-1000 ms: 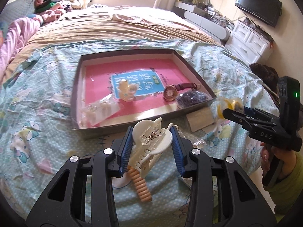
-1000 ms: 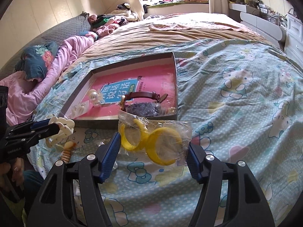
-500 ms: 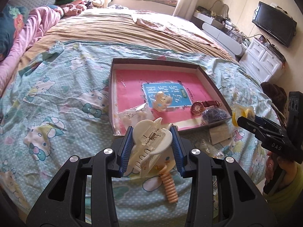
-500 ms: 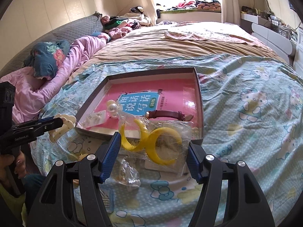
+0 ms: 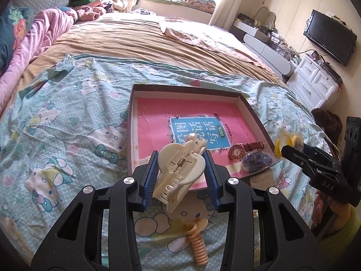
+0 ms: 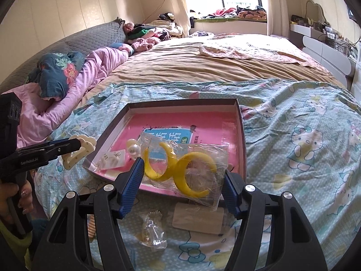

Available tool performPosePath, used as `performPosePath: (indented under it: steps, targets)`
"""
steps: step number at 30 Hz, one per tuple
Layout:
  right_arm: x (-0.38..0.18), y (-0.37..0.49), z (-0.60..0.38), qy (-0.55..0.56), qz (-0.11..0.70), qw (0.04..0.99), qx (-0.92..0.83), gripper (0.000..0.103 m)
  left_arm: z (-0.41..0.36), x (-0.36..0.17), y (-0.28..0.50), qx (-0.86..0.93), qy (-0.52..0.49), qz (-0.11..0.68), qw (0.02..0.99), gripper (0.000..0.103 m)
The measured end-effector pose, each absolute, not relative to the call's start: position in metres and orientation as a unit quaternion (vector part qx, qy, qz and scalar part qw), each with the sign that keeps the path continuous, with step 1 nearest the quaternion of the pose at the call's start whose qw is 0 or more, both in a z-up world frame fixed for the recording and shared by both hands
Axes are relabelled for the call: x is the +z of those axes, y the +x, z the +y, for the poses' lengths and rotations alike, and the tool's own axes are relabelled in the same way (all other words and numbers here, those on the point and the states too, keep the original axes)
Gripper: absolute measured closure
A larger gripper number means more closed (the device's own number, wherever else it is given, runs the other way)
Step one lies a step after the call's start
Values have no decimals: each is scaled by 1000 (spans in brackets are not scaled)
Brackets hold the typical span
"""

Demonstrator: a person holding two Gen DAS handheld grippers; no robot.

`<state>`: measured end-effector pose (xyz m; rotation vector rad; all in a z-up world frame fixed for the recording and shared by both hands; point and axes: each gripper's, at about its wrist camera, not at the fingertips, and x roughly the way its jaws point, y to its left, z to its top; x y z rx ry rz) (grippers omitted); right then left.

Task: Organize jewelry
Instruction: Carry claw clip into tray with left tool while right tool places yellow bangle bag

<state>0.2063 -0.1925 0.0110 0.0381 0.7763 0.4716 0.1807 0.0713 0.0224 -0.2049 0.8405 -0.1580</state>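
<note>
My left gripper (image 5: pixel 180 160) is shut on a cream hair claw clip (image 5: pixel 178 169), held above the near left edge of the dark shallow box (image 5: pixel 187 89) with a pink book inside. My right gripper (image 6: pixel 183 174) is shut on a clear bag of yellow crescent earrings (image 6: pixel 180 167), held over the box's near edge (image 6: pixel 240 122). In the box lie a red-strap watch (image 5: pixel 239 150), a dark bead bundle (image 5: pixel 256 159), a pearl ornament (image 6: pixel 133 149) and a small bagged earring card (image 6: pixel 112 159).
On the Hello Kitty blanket in front of the box lie a peach spiral hair tie (image 5: pixel 198 246), a crumpled clear bag (image 6: pixel 153 230) and a tan card (image 6: pixel 198 219). Pink bedding and pillows lie left; a white dresser (image 5: pixel 315 79) and TV stand right.
Both grippers rose and moved forward with their loads; the claw clip now hangs near the box's front left edge and the earring bag sits over the box's front edge.
</note>
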Motion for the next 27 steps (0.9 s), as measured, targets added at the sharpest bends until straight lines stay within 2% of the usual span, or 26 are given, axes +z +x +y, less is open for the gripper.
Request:
performPosePath:
  steps: [27]
  targets:
    - [-5, 268, -197, 6, 376, 906, 196, 40, 20, -6, 213, -119, -58, 429, 893, 72]
